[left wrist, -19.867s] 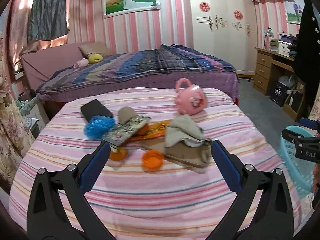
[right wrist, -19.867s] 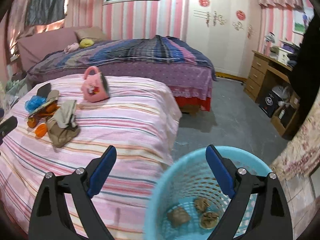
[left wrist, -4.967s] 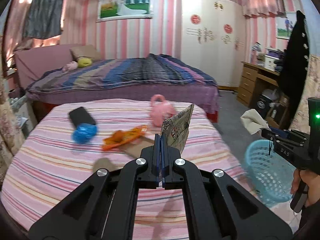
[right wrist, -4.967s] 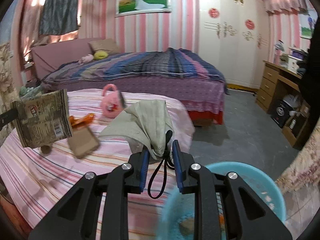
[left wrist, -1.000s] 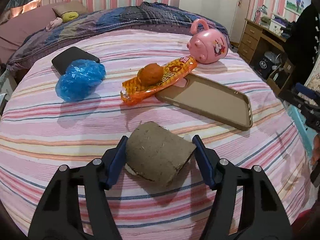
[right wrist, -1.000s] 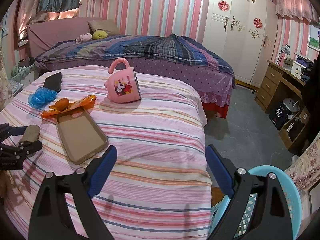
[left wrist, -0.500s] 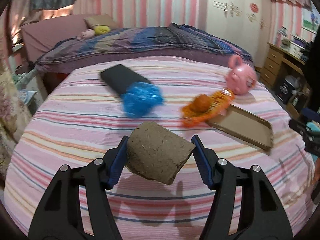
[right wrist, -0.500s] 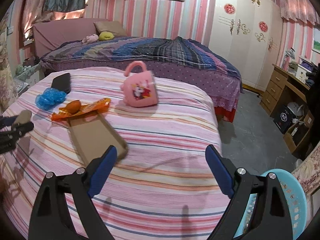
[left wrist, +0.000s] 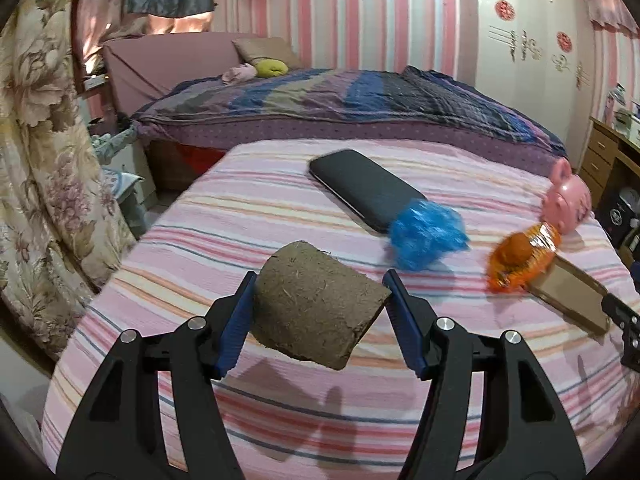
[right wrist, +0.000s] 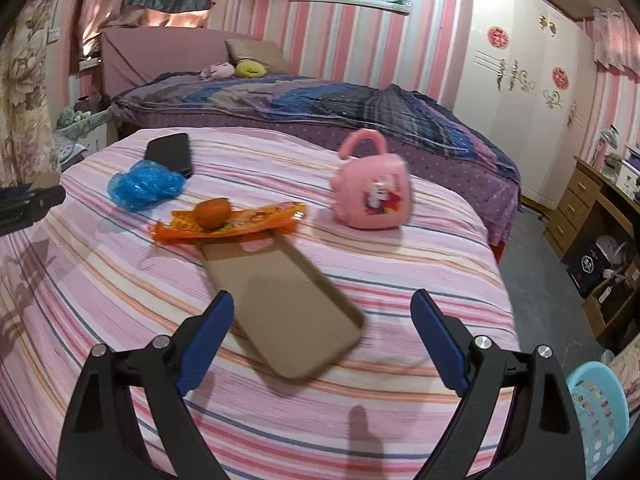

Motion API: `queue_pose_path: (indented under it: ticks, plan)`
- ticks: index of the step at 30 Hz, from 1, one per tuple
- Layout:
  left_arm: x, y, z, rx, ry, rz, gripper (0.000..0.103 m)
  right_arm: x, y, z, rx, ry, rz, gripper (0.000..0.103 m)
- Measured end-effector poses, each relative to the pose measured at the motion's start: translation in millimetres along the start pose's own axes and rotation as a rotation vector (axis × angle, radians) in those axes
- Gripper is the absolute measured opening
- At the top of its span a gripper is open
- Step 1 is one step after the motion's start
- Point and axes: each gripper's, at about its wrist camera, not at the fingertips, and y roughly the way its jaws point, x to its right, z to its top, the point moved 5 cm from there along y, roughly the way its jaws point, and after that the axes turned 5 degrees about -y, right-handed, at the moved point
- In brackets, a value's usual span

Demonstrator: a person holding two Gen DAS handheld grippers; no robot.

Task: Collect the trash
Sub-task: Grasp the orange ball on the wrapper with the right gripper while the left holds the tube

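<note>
My left gripper (left wrist: pixel 320 300) is shut on a brown fibrous cardboard roll (left wrist: pixel 316 304) and holds it above the pink striped bed (left wrist: pixel 248 216). On the bed lie a crumpled blue plastic bag (left wrist: pixel 426 234), an orange snack wrapper (left wrist: pixel 524 258) with an orange fruit (right wrist: pixel 212 213) on it, and a tan phone case (right wrist: pixel 284 304). My right gripper (right wrist: pixel 320 336) is open and empty above the near end of the phone case. The light blue trash basket (right wrist: pixel 600 412) stands on the floor at the lower right of the right wrist view.
A black phone (left wrist: pixel 364 188) lies beyond the blue bag. A pink toy bag (right wrist: pixel 372 192) stands near the bed's far right side. A second bed with a dark quilt (right wrist: pixel 320 104) is behind. A wooden desk (right wrist: pixel 600 208) stands at the right, a floral curtain (left wrist: pixel 44 160) at the left.
My left gripper has lifted the brown roll off the bed and swung left. My right gripper has moved closer over the phone case, still open.
</note>
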Motion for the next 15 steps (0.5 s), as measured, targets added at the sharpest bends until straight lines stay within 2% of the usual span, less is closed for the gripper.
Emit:
queue_pose_path:
  ticks: [6, 15]
  plan:
    - [-25, 8, 14, 0.012, -0.039, 0.021, 0.062, -23, 15, 17, -0.002, -0.002, 0.027, 0.088]
    - [-54, 18, 21, 0.000, -0.104, 0.063, 0.062, -59, 51, 52, -0.040, -0.080, 0.024, 0.088]
